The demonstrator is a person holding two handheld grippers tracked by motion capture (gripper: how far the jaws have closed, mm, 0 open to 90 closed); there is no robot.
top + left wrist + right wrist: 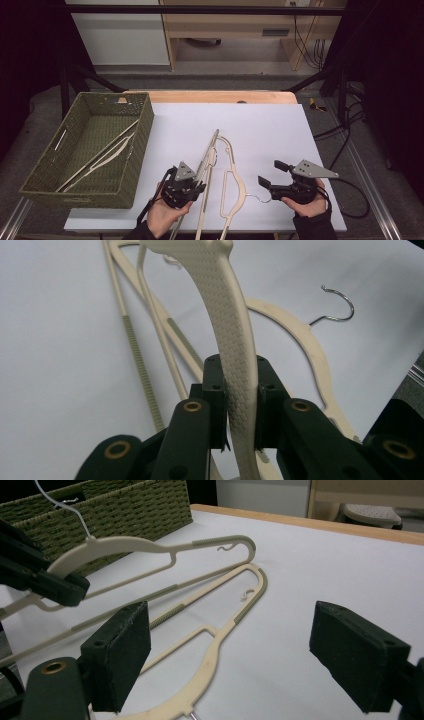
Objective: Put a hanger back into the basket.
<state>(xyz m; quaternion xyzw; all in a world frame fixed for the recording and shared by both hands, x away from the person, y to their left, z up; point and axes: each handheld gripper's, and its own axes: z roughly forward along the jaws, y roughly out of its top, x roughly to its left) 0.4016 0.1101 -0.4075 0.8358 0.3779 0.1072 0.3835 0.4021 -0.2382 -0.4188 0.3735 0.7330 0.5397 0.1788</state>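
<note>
Left gripper (pixel 192 186) clamped on the shoulder of the raised hanger (pixel 227 325), cream plastic with a textured face; in the left gripper view the pads press it from both sides. Right gripper (pixel 270 174), jaws wide apart with nothing between them, hovers just right of the flat hanger (pixel 233 187), which lies on the white sheet (pixel 280 130) with its wire hook (pixel 259 198) pointing toward that gripper.

The raised hanger slants up over the sheet, its far tip (pixel 216 132) near mid-table; it crosses part of the flat hanger in the right gripper view. Both hangers' lower ends are cut off at the bottom edge of the high view.

Green wicker basket (pixel 137 150) stands at the table's left, beside the sheet. Inside lie more cream hangers (pixel 107 155), overlapping; their number is hard to make out.
</note>
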